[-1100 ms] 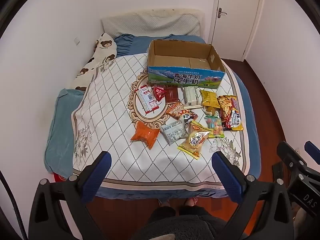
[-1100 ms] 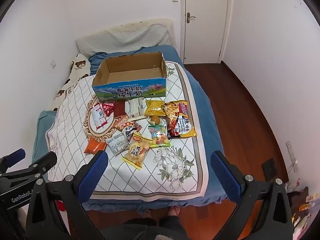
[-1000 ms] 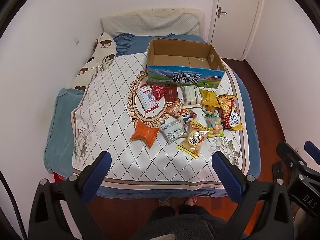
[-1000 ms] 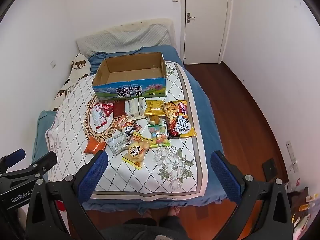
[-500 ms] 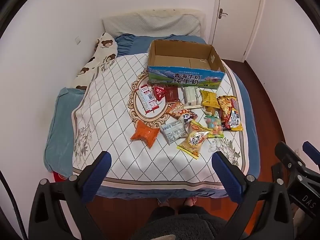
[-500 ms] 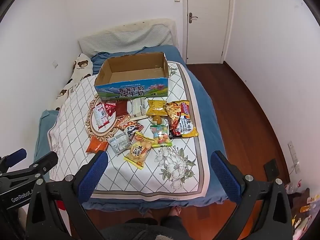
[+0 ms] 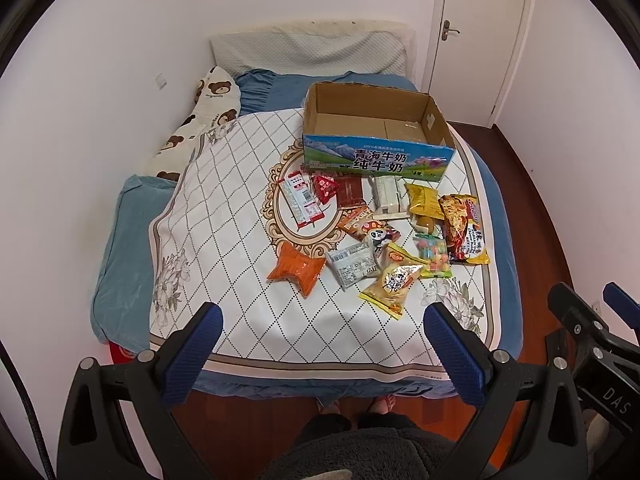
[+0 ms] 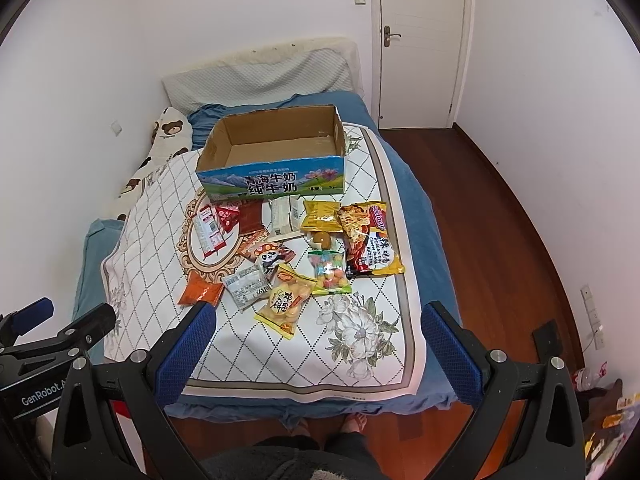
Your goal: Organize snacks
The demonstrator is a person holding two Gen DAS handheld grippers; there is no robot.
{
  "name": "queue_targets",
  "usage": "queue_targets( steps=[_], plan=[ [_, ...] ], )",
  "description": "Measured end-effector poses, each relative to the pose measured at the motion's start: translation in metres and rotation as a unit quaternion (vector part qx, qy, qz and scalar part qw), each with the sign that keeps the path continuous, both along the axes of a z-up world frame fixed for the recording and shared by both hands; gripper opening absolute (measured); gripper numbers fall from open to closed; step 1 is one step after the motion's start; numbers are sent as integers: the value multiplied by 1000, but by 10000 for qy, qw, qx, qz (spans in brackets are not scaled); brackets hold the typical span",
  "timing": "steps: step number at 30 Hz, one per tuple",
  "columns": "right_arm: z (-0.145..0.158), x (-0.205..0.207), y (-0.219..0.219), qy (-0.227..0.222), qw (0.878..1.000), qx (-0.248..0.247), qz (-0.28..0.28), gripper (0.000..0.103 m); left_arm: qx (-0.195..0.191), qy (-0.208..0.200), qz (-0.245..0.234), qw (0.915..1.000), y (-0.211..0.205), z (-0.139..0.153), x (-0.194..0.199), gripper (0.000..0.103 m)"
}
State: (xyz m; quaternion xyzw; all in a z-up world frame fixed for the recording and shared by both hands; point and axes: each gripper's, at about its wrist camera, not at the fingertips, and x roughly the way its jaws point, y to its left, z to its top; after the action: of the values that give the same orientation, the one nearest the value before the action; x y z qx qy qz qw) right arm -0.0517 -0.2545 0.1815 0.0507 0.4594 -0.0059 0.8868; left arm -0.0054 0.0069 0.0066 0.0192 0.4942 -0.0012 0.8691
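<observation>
I stand at the foot of the bed, my left gripper (image 7: 322, 342) and right gripper (image 8: 320, 340) both spread wide and holding nothing. The snacks (image 7: 380, 228) lie scattered before the empty cardboard box (image 7: 376, 142), presumably their destination.

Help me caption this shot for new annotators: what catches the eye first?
A scatter of bright snack packets lies on the quilted bed cover, just in front of an open cardboard milk box that looks empty. Both grippers, left and right, hang open above the bed's foot, holding nothing.
</observation>
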Motion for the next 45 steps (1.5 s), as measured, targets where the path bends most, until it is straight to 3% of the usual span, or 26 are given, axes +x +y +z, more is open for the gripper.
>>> queue_targets(
  steps=[45],
  plan=[
    [-2, 3, 2, -19, 10000, 61, 11, 103, 7, -40, 4, 10000, 2, 3, 3, 103]
  ],
)
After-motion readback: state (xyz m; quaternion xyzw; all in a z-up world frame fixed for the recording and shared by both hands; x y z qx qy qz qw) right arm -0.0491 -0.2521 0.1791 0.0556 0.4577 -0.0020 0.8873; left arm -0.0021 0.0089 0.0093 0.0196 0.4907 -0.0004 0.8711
